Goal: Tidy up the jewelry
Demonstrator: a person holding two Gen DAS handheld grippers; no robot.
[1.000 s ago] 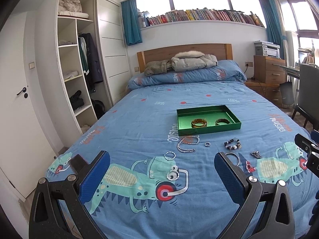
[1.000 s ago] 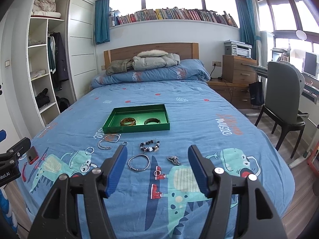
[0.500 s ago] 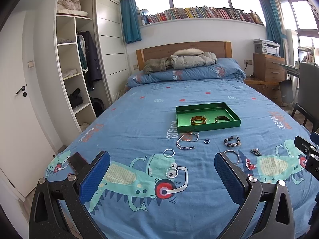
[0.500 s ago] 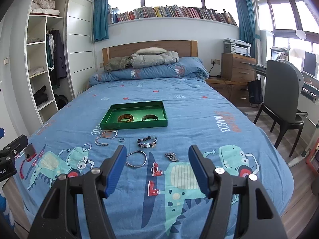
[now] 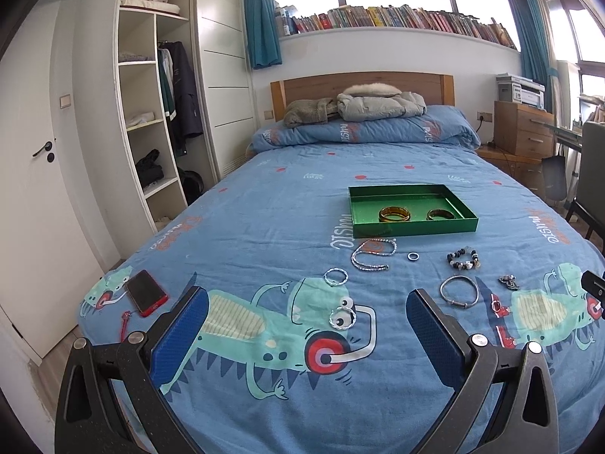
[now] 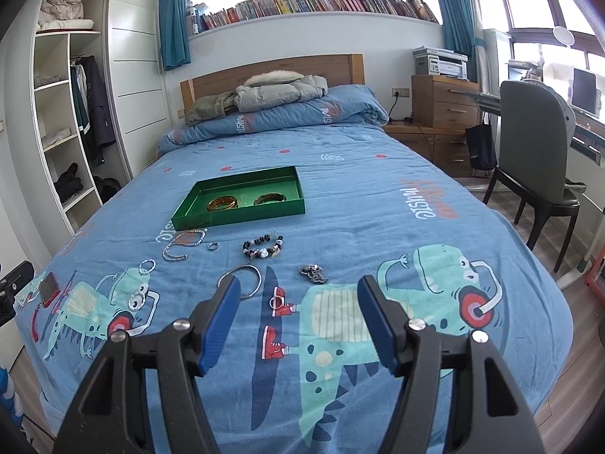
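A green tray sits mid-bed and holds two amber bangles. Loose jewelry lies on the blue bedspread in front of it: a silver chain necklace, a small ring, a beaded bracelet, a silver bangle, a dark pendant, and small silver rings. My left gripper and right gripper are both open and empty, above the near end of the bed.
A red phone lies at the bed's left front corner. Pillows and jackets are piled at the headboard. A wardrobe stands left; a chair and a wooden dresser stand right.
Both grippers have pulled back and risen slightly, so more of the bed's near end and the phone come into view. Both stay open. No jewelry has moved.
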